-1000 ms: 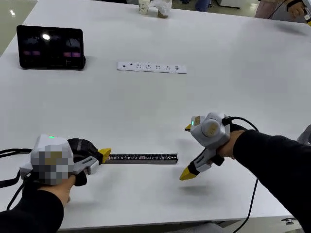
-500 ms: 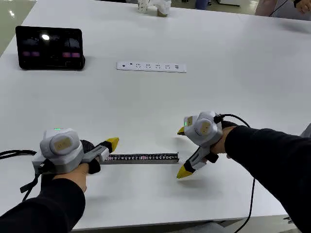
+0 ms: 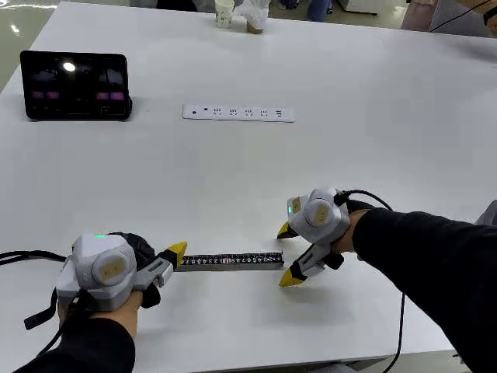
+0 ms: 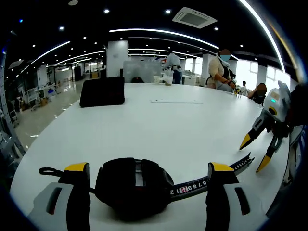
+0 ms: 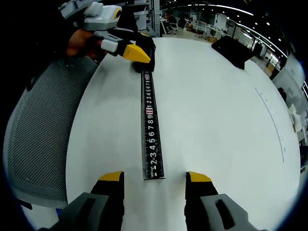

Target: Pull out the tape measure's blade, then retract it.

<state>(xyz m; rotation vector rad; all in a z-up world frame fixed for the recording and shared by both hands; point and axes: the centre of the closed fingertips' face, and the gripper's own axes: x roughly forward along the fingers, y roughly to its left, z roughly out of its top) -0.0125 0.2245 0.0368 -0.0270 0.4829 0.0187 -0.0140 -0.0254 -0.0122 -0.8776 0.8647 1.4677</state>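
Spread fingers [image 5: 111, 176] on left gripper [image 4: 148, 167], right gripper [image 5: 155, 175].

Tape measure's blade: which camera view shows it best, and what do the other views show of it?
The right gripper view: the blade runs full length up the frame, numbers readable. The head view shows a thin dark strip, markings too small. The left gripper view shows a short stretch leaving the black case.

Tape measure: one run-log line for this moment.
blade out on table | left gripper open, straddling case | right gripper open, at blade tip
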